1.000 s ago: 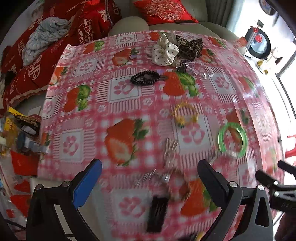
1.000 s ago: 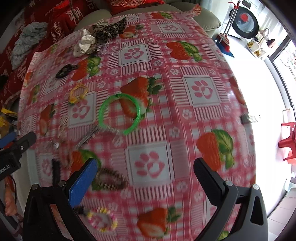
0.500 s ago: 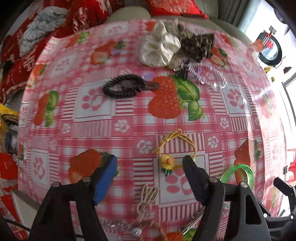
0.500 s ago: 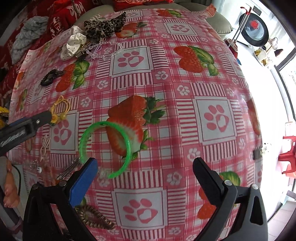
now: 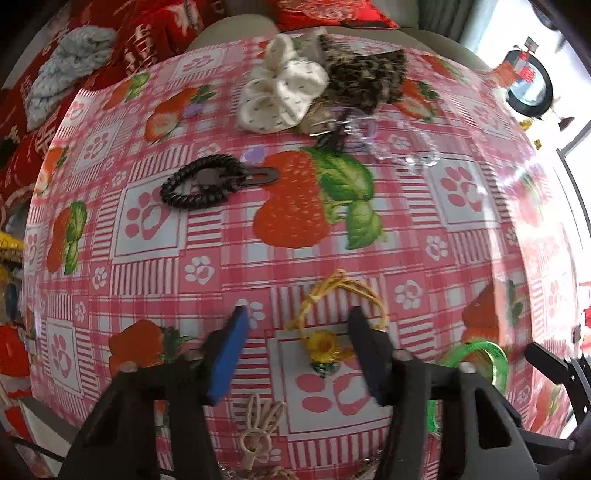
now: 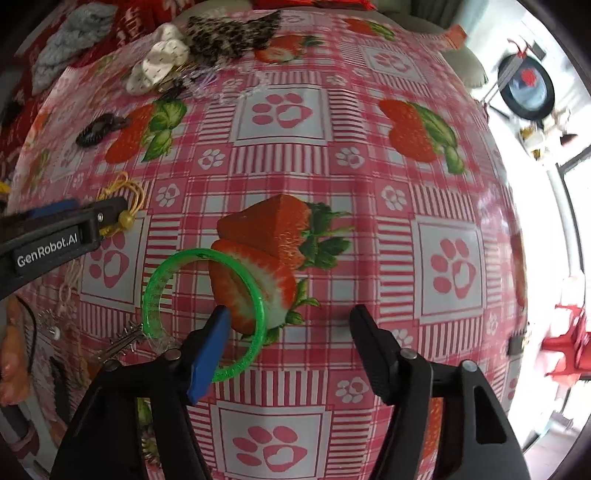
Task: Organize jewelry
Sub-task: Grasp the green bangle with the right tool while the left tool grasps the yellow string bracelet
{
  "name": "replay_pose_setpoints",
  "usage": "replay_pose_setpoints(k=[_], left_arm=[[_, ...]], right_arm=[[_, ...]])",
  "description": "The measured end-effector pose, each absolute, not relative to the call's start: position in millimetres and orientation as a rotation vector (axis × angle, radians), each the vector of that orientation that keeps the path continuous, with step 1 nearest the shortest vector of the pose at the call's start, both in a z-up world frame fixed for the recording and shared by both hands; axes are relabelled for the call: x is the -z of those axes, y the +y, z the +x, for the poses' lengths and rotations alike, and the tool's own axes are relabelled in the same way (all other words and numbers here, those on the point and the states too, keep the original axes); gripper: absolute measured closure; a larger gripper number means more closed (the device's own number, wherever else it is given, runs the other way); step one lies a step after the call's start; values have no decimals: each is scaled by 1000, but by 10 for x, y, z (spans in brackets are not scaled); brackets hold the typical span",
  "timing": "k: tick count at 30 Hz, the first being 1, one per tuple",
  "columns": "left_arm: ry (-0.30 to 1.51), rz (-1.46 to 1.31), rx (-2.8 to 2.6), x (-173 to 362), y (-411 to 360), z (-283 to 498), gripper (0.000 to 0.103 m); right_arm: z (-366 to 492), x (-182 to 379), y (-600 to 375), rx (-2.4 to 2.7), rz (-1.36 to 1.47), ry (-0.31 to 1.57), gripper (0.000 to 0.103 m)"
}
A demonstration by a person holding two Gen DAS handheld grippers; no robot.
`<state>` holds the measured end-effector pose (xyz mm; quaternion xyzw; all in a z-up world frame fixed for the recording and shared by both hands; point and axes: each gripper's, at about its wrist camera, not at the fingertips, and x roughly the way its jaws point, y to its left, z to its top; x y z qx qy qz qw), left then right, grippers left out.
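On the strawberry-print tablecloth (image 5: 295,229) lies a yellow elastic hair tie with a flower charm (image 5: 324,345). My left gripper (image 5: 299,323) points down over it with a finger on each side. Its jaws are closing, and the pads stand clear of the tie. A green translucent bangle (image 6: 152,295) lies flat on the cloth. My right gripper (image 6: 290,314) hangs over it, the blue finger inside the ring and the ring's right side between the fingers. These jaws are closing too, without touching the bangle. The bangle (image 5: 495,354) also shows in the left wrist view.
A black spiral hair tie with a clip (image 5: 203,184), a white scrunchie (image 5: 280,92), a leopard scrunchie (image 5: 365,77) and clear beads (image 5: 402,147) lie at the far side. A beige bunny clip (image 5: 258,432) sits near the front. Red cushions (image 5: 155,33) lie beyond the table.
Both grippers have come down and forward toward the cloth. The left now straddles the yellow tie, the right the bangle's edge. Both pairs of jaws stand narrower than before.
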<state>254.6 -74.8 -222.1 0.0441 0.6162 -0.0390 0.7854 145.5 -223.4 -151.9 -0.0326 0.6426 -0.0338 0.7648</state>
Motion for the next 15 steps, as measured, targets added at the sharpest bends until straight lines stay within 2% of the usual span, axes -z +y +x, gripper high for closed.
replay_pose_setpoints(k=[1,3,6,7,9,10,11,15], left_arm=[[1325,101,93,2216,-769,2536,69],[1324,117,112,2212,-817,2516,83],[1329,106,128,2210,-833,2504,85],[1332,87,135,2202,-819,2499,96],[1342,52,138,2177,-770,2470,96],[1343,46,137,2169,-752,2461,96],[1344,40,138,2150,-741,2439,96],[1329,31,151,2053,-696,2364,96]], right_arm=[[1460,1524,-2199,69,-87,1390,38],[1463,1526,-2167,57,-92,1386,44],[1443,1536,-2071,37,-81,1386,55],[1440,1536,-2036,27,-80,1384,64],[1425,1529,-1968,12,-99,1373,80],[1420,1513,-1940,16,-110,1368,92],[1409,1512,-1912,22,-119,1364,96],[1388,1467,-1920,23,-68,1354,96]])
